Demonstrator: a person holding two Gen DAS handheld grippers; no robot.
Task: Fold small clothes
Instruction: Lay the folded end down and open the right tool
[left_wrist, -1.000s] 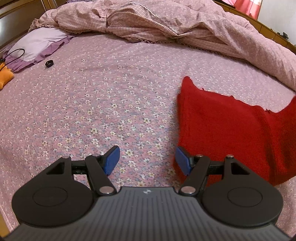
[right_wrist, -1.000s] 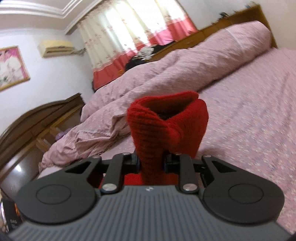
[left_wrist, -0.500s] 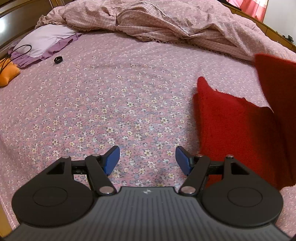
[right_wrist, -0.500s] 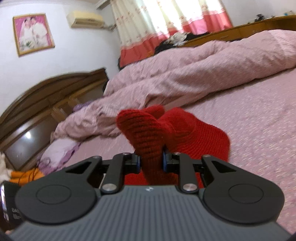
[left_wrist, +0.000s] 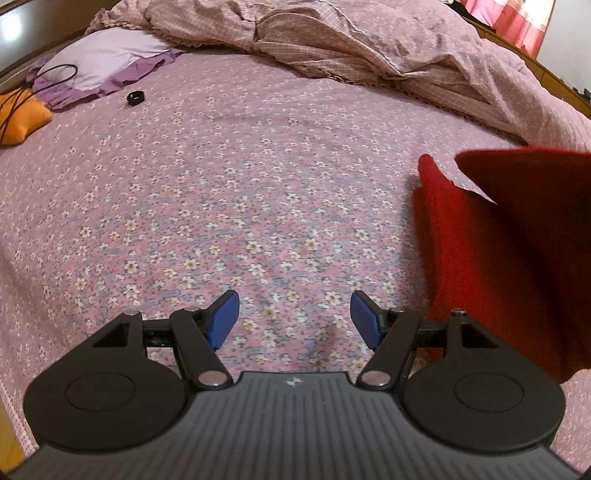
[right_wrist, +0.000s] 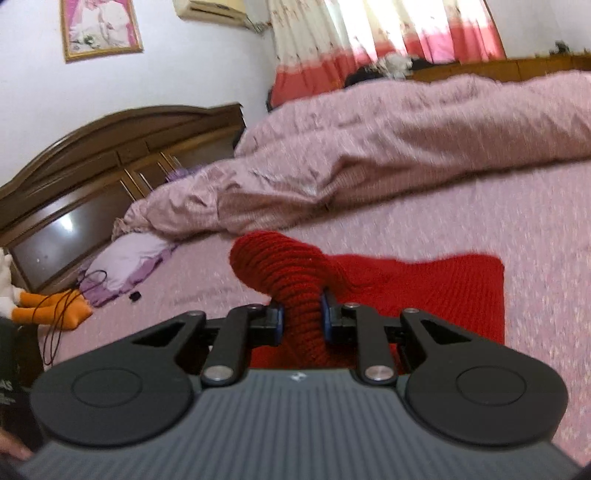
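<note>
Nearest, the left gripper (left_wrist: 294, 317) hangs over the floral bedsheet (left_wrist: 229, 177) with its blue pads (left_wrist: 221, 319) spread wide and nothing between them; it is released and touches no cloth. Just to its right lies the red knitted garment (left_wrist: 480, 266), the near part flat on the sheet, one raised flap of it blurred at the picture's right edge. The right gripper (right_wrist: 301, 319) is clenched on a bunched fold of that red knitted garment (right_wrist: 424, 291): the ribbed roll rises between the pads and curls over to the left, lifted clear of the sheet, while the rest of the garment lies spread flat beyond and to the right of the fingers. Farther out on the sheet, well apart from the garment, sits a small black ring-shaped object (left_wrist: 135, 98). Beyond it, a lilac pillow (left_wrist: 99, 59) with a black cord (left_wrist: 55, 72) looped over it, and an orange plush toy (left_wrist: 18, 118) at the bed's edge. Across the far side, a rumpled pink quilt (left_wrist: 351, 40). Behind: a dark wooden headboard (right_wrist: 110, 155), red-and-white curtains (right_wrist: 388, 40), a framed picture (right_wrist: 101, 27) on the wall.
</note>
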